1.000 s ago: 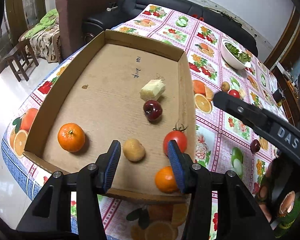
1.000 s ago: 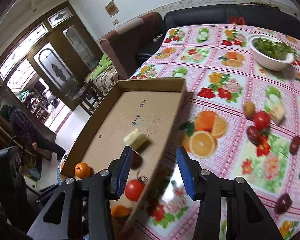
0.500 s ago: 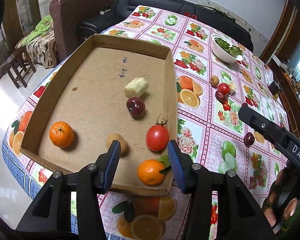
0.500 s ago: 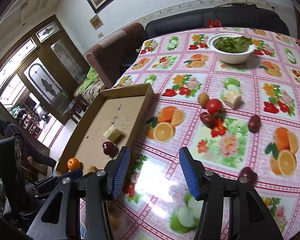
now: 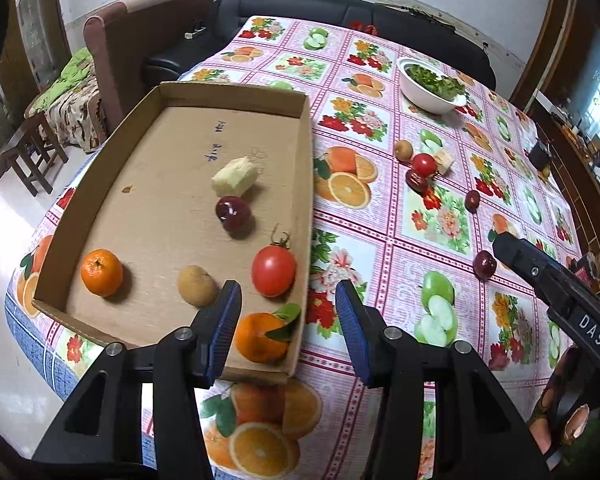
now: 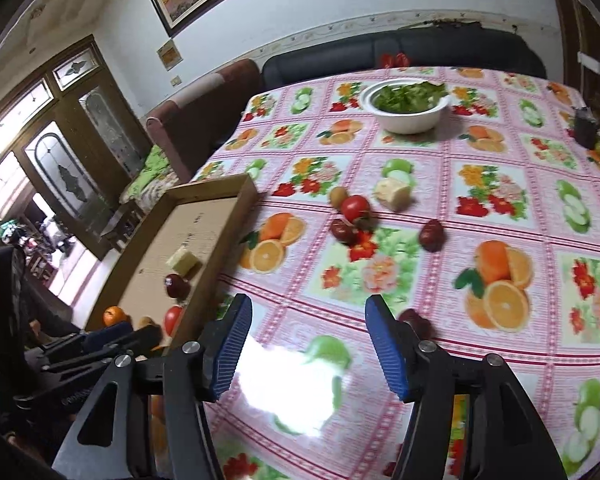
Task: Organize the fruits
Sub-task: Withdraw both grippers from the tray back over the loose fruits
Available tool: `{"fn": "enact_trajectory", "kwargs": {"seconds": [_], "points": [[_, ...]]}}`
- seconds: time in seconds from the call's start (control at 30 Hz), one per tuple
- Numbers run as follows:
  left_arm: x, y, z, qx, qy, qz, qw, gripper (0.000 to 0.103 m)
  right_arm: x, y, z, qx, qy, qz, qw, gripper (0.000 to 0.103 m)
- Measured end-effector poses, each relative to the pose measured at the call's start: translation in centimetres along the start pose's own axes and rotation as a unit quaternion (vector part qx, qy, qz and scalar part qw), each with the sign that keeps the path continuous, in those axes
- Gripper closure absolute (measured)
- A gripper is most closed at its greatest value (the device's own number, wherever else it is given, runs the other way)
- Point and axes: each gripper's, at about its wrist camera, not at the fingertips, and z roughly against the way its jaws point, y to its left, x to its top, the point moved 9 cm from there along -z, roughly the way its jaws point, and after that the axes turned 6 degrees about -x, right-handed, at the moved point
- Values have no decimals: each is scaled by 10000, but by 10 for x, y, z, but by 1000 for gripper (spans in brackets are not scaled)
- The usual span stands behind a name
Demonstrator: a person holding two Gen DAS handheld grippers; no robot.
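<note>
Cardboard tray point(image 5: 100, 216) on fruit-print tablecloth point(image 5: 384, 264). Tray contents: leafless orange point(image 5: 101, 273) near the left corner; brown kiwi point(image 5: 197, 285); tomato with stem point(image 5: 274, 269); leafed orange point(image 5: 262, 337) in the near right corner; dark red plum point(image 5: 233, 213); pale yellow fruit chunk point(image 5: 235, 177). Loose on cloth: second kiwi point(image 5: 404, 149), small tomato point(image 5: 424, 165), pale chunk point(image 5: 444, 159), several dark red fruits. White bowl of greens point(image 5: 428, 94) far side. Left gripper point(image 5: 288, 330) jaws apart, empty, above the tray's near right corner. Right gripper point(image 5: 556, 288) enters from the right edge.
</note>
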Motion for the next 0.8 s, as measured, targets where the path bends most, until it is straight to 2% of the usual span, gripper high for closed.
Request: {"fn": "enact_trajectory", "kwargs": {"seconds": [0.8], "points": [[-4, -31, -19, -150, 292, -191, 9993, 56, -21, -48, -3, -299, 109, -229, 9992, 42]]}}
